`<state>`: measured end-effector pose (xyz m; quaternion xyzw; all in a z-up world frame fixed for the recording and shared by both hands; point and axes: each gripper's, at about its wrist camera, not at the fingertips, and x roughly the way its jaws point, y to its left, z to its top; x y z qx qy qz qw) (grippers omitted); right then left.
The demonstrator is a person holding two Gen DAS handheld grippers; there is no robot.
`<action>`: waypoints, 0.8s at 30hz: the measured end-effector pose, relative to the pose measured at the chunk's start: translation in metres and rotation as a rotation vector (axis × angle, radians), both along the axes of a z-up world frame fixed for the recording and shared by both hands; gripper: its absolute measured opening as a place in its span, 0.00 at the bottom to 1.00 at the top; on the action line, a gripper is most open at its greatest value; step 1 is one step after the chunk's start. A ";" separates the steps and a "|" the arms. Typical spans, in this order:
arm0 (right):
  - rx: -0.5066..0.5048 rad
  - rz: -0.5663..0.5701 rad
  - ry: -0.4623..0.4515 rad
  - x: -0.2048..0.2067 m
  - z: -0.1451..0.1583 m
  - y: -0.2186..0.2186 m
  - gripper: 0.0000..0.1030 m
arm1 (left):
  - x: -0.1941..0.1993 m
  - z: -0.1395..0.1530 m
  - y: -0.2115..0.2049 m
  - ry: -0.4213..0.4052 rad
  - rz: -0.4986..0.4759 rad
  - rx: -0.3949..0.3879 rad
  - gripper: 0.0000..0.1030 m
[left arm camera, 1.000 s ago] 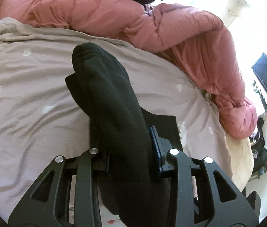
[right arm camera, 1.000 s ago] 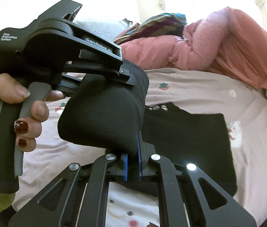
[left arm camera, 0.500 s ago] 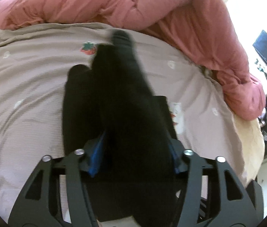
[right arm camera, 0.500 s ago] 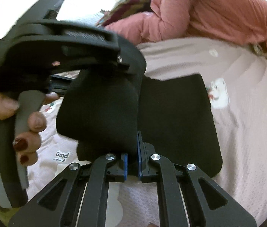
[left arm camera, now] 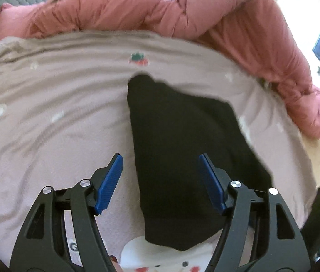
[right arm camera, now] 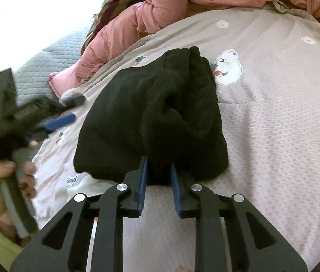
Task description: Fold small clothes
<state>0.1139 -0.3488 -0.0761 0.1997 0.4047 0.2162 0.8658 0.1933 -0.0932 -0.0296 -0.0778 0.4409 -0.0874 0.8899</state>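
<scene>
Black garment (right arm camera: 153, 117): lies folded on the bed sheet (right arm camera: 284, 136), bunched into thick rolls along its top layer. In the right wrist view it sits directly ahead of the right gripper (right arm camera: 158, 182), its near edge reaching in between the two blue pads (right arm camera: 142, 185). In the left wrist view the same garment (left arm camera: 182, 140) lies flat ahead of the left gripper (left arm camera: 160, 181) and extends back between its fingers, nearer the right-hand pad than the left-hand one.

Right gripper: jaws have just been opening and now stand narrowly apart. The garment's edge is in the gap. Whether the pads still press on the cloth cannot be told; dark fabric fills the gap and hides the contact.

Left gripper: jaws have just been opening and stand wide, released. Neither blue pad (left arm camera: 111, 181) touches the garment; the left-hand pad is over bare sheet. In the right wrist view this gripper (right arm camera: 53, 115) appears blurred, well off to the left of the garment, held in a hand (right arm camera: 5, 188) with dark-painted nails and a yellow-green sleeve.

Surroundings: the sheet is pale, printed with small bears and strawberries. Beyond the garment, a pink quilt (left arm camera: 182, 15) is heaped along the far side of the bed. A striped cloth (right arm camera: 112, 6) lies past the quilt.
</scene>
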 end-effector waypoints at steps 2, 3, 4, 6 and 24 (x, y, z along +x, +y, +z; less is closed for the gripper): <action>0.019 -0.012 -0.013 -0.006 0.009 -0.007 0.42 | -0.001 -0.011 -0.001 0.024 -0.019 -0.006 0.59; 0.023 -0.018 -0.025 -0.008 0.015 -0.011 0.43 | -0.003 -0.014 -0.002 0.018 -0.024 -0.008 0.59; 0.023 -0.023 -0.040 -0.009 0.020 -0.014 0.43 | -0.005 -0.015 -0.002 0.006 -0.026 -0.009 0.59; 0.012 -0.041 -0.074 -0.009 0.033 -0.022 0.46 | -0.006 -0.016 -0.002 -0.002 -0.031 -0.010 0.59; -0.128 -0.067 0.091 0.149 0.027 -0.006 0.43 | -0.012 -0.017 -0.006 -0.012 -0.072 -0.002 0.59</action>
